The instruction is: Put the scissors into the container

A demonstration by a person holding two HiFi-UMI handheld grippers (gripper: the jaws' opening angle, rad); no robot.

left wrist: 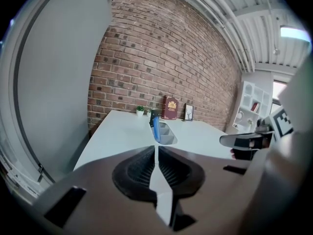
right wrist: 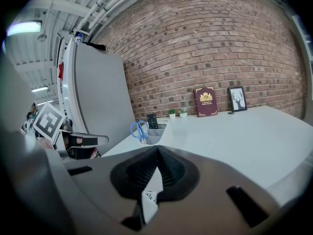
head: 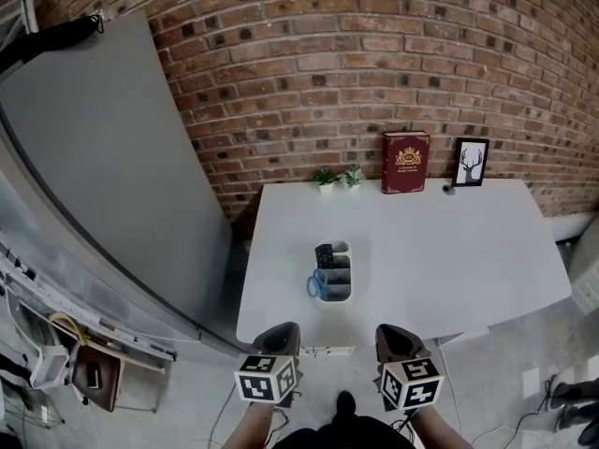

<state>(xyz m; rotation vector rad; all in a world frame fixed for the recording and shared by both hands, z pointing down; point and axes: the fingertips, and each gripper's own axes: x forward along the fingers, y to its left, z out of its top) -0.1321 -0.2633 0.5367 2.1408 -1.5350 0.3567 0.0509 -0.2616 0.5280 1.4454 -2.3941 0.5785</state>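
Blue-handled scissors stand in the near compartment of a grey desk container on the white table; their handles stick out at its left side. The scissors and container also show in the right gripper view, and the scissors in the left gripper view. A black remote sits in a farther compartment. My left gripper and right gripper are both shut and empty, held off the table's near edge, well short of the container.
A red book, a framed deer picture and two small potted plants stand along the brick wall at the table's back. A large grey panel leans at the left. Cables lie on the floor at the right.
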